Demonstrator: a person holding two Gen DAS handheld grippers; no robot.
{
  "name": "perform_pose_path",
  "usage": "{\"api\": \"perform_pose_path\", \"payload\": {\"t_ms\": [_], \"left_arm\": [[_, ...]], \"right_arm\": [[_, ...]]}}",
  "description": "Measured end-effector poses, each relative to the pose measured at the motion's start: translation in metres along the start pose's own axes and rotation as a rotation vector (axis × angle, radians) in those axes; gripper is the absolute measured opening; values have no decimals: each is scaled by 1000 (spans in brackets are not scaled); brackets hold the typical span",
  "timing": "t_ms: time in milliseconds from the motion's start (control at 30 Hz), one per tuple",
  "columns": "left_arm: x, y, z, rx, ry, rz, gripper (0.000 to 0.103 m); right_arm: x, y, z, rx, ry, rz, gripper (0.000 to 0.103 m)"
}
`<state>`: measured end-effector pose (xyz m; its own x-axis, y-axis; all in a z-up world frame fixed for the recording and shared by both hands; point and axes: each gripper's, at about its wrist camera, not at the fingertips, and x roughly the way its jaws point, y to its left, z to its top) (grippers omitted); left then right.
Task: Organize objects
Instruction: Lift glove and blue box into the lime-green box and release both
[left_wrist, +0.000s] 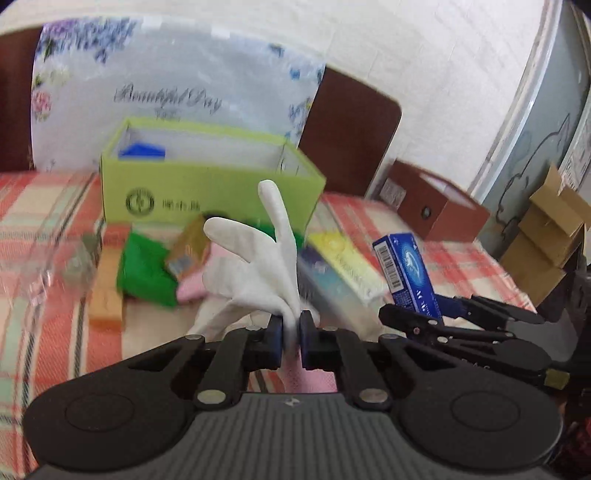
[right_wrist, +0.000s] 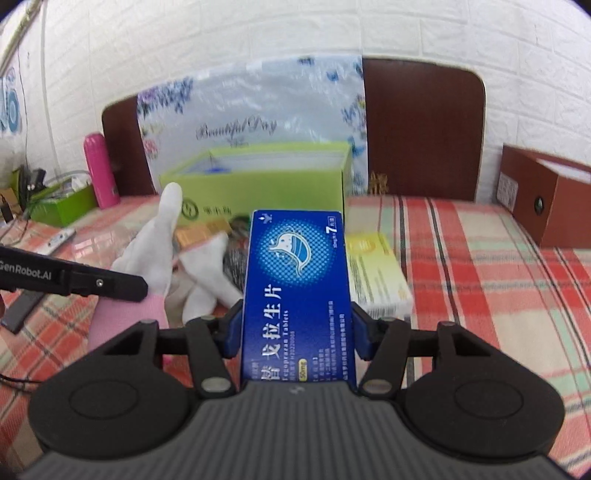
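Checked cloth covers the tabletop. At centre frame my left claw pinches a limp white glove by one finger; my right claw clamps a stiff, light blue medicine box by its long sides, below the green box.

The blue medicine box reads "替戈拉生片", "Tegoprazan Tablets", "50mg" and a large "7" at its top corner; the left wrist view shows a barcode on its side. "Beautiful Day" stands in script on the floral bag, and "GenRobot.AI" on the left gripper's black finger.
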<state>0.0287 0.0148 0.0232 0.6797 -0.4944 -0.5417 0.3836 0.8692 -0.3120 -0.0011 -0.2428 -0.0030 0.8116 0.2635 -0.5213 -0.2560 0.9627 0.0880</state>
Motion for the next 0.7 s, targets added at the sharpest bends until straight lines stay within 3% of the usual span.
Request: {"api": "perform_pose_path", "payload": {"t_ms": [267,500,700], "left_arm": [[-2,6,73,45,-179,35,8],[38,25,137,19,-230,85,8],[80,48,172,-10,-251,123,8]], "right_arm": [[21,0,53,-18,-119,28,55],[69,-4,105,-41,-166,27,55],[119,-13,141,-41,-179,-7,55]]}}
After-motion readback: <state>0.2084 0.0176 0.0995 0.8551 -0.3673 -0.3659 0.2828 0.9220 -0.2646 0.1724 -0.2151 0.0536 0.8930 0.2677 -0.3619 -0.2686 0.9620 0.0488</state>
